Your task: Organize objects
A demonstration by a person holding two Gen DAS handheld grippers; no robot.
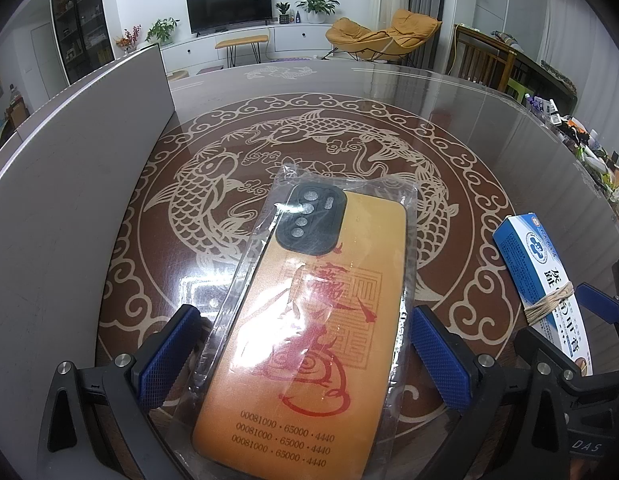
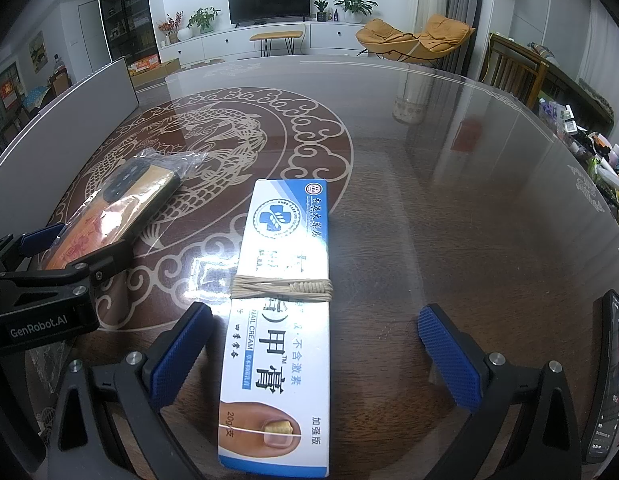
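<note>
Your left gripper [image 1: 305, 354] straddles the crinkly bagged orange phone case [image 1: 305, 320], your right gripper [image 2: 315, 354] the banded cardboard box [image 2: 279, 320], both spread wide, neither clamped.

I see a glossy, glass-topped brown worktop [image 1: 449, 120], an orange phone case [image 1: 309, 320] in crinkled clear plastic, a smooth white-and-blue cardboard box [image 2: 281, 280], and knurled blue claw pads [image 2: 449, 356].
</note>
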